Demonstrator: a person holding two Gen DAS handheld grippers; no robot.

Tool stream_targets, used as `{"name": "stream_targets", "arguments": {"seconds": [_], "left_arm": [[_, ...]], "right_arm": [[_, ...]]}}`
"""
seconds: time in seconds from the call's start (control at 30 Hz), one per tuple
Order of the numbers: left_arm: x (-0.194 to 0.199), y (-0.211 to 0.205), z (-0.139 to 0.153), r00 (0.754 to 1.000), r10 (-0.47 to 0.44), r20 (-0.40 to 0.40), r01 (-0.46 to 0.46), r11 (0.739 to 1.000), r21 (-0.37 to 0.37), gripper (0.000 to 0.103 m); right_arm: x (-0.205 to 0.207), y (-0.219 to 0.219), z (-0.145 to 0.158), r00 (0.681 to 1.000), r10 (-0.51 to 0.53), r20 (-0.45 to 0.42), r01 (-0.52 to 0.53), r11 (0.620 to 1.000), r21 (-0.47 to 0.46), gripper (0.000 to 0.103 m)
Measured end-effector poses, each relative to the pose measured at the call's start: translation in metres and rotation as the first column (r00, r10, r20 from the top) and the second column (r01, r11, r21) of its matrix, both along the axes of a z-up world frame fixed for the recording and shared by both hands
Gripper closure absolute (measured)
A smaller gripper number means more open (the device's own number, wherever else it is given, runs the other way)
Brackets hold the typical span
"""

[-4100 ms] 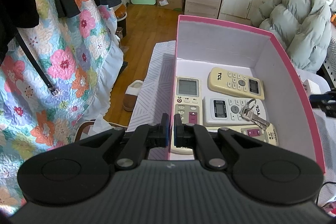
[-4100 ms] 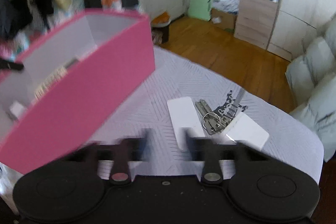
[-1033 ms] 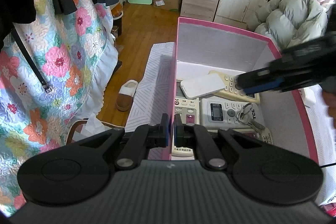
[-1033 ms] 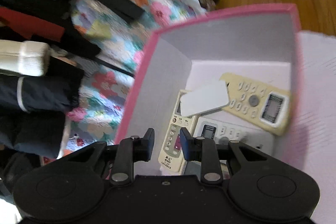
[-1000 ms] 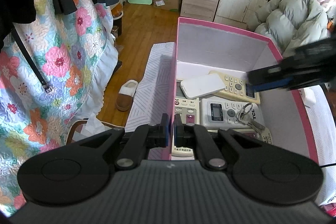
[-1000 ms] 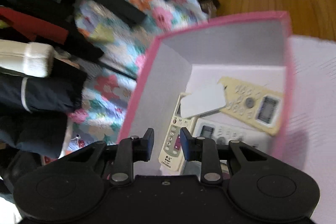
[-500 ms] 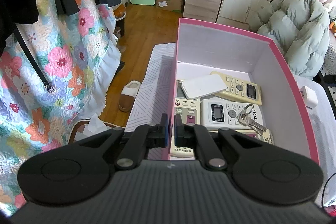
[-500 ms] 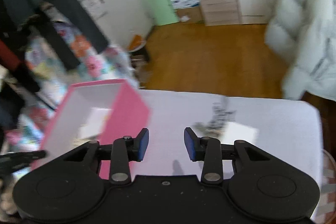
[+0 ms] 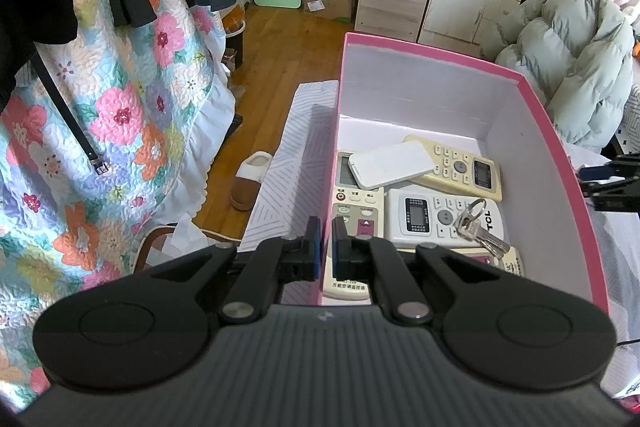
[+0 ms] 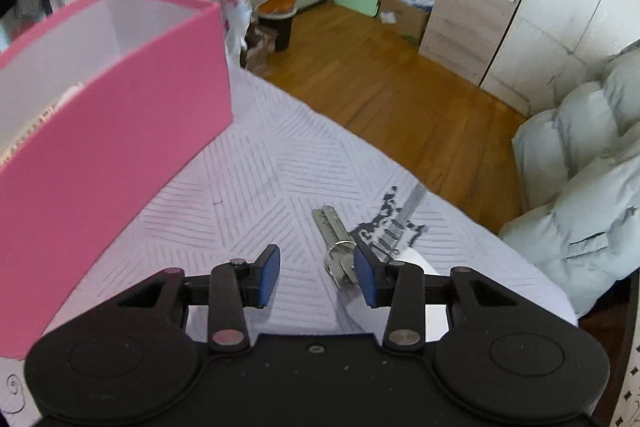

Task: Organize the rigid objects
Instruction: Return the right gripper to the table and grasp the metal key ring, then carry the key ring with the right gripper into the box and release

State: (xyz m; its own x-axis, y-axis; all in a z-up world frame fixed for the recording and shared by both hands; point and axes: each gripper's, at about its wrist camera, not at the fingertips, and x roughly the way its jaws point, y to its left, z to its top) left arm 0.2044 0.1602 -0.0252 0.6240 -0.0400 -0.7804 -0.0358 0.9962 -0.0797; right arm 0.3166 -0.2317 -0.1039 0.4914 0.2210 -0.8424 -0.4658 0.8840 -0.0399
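box [image 9: 552, 147]: remotes [image 9: 438, 215], white slab [image 9: 390, 169], keys [image 9: 478, 227]
left claw [image 9: 325, 247]: clamped on box wall
right claw [image 10: 316, 277]: apart, empty

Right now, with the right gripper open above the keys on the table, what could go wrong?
The keys lie nearer the right gripper's right finger, so closing may push them aside. They lie flat on the quilted cover; the fingertips might snag it. The left gripper clamps the pink box wall; it may tip.
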Motion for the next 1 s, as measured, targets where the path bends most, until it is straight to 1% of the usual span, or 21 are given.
{"name": "stream_targets", "arguments": {"seconds": [0.07, 0.13, 0.17, 0.3, 0.33, 0.37, 0.43, 0.53, 0.7, 0.83, 1.0], "left_arm": [[0.000, 0.000, 0.001, 1.000, 0.000, -0.001, 0.000, 1.000, 0.001, 0.099], [0.000, 0.000, 0.000, 1.000, 0.001, -0.001, -0.001, 1.000, 0.003, 0.099], [0.000, 0.001, 0.001, 1.000, 0.000, -0.003, 0.000, 1.000, 0.005, 0.099], [0.000, 0.000, 0.001, 1.000, 0.000, -0.001, 0.000, 1.000, 0.002, 0.099], [0.000, 0.000, 0.001, 1.000, 0.000, -0.002, 0.000, 1.000, 0.003, 0.099], [0.000, 0.000, 0.001, 1.000, 0.001, -0.002, -0.001, 1.000, 0.003, 0.099], [0.000, 0.000, 0.001, 1.000, 0.001, -0.001, -0.001, 1.000, 0.002, 0.098], [0.000, 0.000, 0.001, 1.000, 0.000, -0.002, 0.000, 1.000, 0.000, 0.098], [0.000, 0.000, 0.001, 1.000, -0.001, -0.001, 0.001, 1.000, 0.007, 0.098], [0.000, -0.001, 0.001, 1.000, -0.001, -0.001, 0.001, 1.000, 0.007, 0.098], [0.000, -0.001, 0.001, 1.000, -0.002, -0.001, 0.002, 1.000, 0.008, 0.098]], "right_arm": [[0.008, -0.001, -0.004, 1.000, -0.021, 0.001, 0.021, 1.000, -0.003, 0.058], [0.016, -0.005, -0.005, 0.998, -0.052, -0.023, 0.052, 0.999, 0.008, 0.058], [0.019, -0.008, -0.006, 0.997, -0.068, -0.039, 0.069, 0.998, 0.014, 0.061], [0.025, -0.015, -0.010, 0.996, -0.058, -0.074, 0.062, 0.997, 0.051, 0.060], [0.026, -0.017, -0.010, 0.995, -0.053, -0.082, 0.058, 0.997, 0.059, 0.062], [0.028, -0.018, -0.011, 0.995, -0.057, -0.085, 0.063, 0.996, 0.068, 0.074], [0.028, -0.023, -0.011, 0.991, -0.083, -0.109, 0.096, 0.989, 0.113, 0.074], [0.019, -0.031, -0.005, 0.992, -0.071, -0.109, 0.097, 0.963, 0.251, 0.074], [0.004, -0.040, 0.005, 0.988, -0.075, -0.132, 0.124, 0.901, 0.415, 0.075], [-0.007, -0.039, 0.015, 0.988, -0.078, -0.133, 0.133, 0.865, 0.484, 0.075], [-0.017, -0.035, 0.037, 0.993, -0.070, -0.095, 0.109, 0.846, 0.522, 0.075]]}}
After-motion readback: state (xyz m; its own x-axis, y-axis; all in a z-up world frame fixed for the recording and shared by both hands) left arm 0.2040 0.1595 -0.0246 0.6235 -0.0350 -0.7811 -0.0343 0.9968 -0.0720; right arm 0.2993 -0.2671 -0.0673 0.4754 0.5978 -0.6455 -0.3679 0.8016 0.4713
